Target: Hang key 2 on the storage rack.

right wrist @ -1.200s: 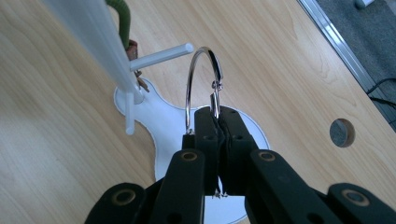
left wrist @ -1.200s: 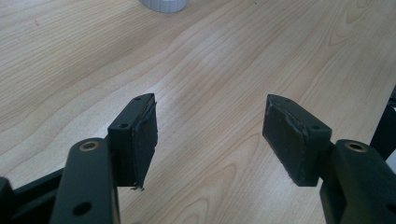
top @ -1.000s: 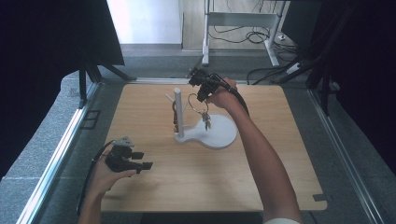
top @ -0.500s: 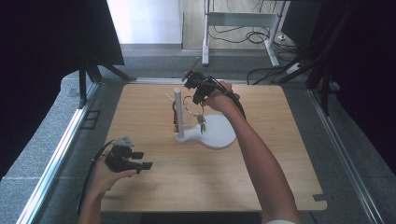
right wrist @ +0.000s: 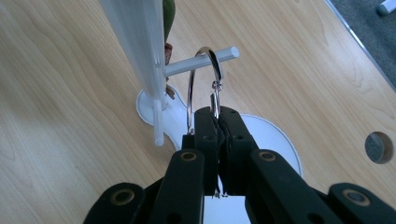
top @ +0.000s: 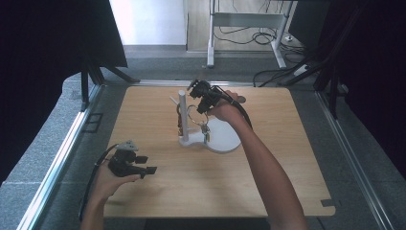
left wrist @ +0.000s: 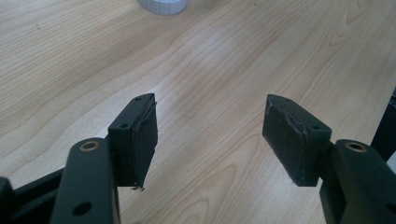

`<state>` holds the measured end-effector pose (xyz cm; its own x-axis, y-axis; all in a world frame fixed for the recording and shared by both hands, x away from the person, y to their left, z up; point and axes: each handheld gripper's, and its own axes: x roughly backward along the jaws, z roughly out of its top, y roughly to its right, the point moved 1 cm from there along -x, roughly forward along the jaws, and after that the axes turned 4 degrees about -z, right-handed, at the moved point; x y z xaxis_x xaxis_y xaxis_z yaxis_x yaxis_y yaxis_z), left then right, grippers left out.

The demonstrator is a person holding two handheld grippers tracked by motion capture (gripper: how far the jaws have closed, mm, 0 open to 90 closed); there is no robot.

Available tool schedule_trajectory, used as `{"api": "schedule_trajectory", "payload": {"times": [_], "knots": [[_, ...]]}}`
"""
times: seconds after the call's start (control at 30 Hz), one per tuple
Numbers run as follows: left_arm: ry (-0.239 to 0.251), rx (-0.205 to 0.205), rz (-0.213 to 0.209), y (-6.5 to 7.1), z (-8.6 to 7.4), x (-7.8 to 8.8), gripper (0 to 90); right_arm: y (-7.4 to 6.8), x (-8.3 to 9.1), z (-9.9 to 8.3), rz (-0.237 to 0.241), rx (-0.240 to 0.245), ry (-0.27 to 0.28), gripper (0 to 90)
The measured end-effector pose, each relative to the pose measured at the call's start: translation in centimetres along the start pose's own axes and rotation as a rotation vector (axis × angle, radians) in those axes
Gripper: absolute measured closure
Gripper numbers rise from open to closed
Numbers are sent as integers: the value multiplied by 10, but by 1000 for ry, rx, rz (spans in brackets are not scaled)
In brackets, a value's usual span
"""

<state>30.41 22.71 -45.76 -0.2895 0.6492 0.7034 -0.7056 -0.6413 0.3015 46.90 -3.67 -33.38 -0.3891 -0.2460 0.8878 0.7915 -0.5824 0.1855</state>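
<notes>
The key ring [right wrist: 204, 84] is pinched in my right gripper [right wrist: 217, 122], its loop hooked over the white stand's [top: 182, 115] peg [right wrist: 201, 61] near the desk's [top: 287, 163] far edge. My left gripper [left wrist: 210, 135] gapes wide, holding nothing, near the left edge.

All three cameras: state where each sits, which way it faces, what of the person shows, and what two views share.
High view: above the near table edge, facing forward and down on the wooden table; both forearms, left tool, right tool.
Left gripper view: rides the left tool, facing the bare tabletop past open jaws.
Right gripper view: rides the right tool, shut on a metal ring over the peg of the white stand.
Shared: stand and ring also in the high view.
</notes>
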Motion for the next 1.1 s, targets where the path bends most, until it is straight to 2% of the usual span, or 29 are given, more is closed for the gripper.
{"api": "schedule_trajectory", "payload": {"times": [0.23,0.57,0.8,0.93,1.1], "knots": [[-5,2,-1,0,0,-2,361,-2,-7,-4,11,0,9,866],[-6,-5,0,0,0,0,361,-9,-17,-6,31,4,-5,859],[4,-4,4,-1,1,3,361,-14,-22,-7,40,10,-19,823],[5,-4,2,0,1,3,361,-16,-19,-8,53,17,-3,779],[3,-1,9,0,1,3,361,-16,-11,-15,48,6,30,677]]}}
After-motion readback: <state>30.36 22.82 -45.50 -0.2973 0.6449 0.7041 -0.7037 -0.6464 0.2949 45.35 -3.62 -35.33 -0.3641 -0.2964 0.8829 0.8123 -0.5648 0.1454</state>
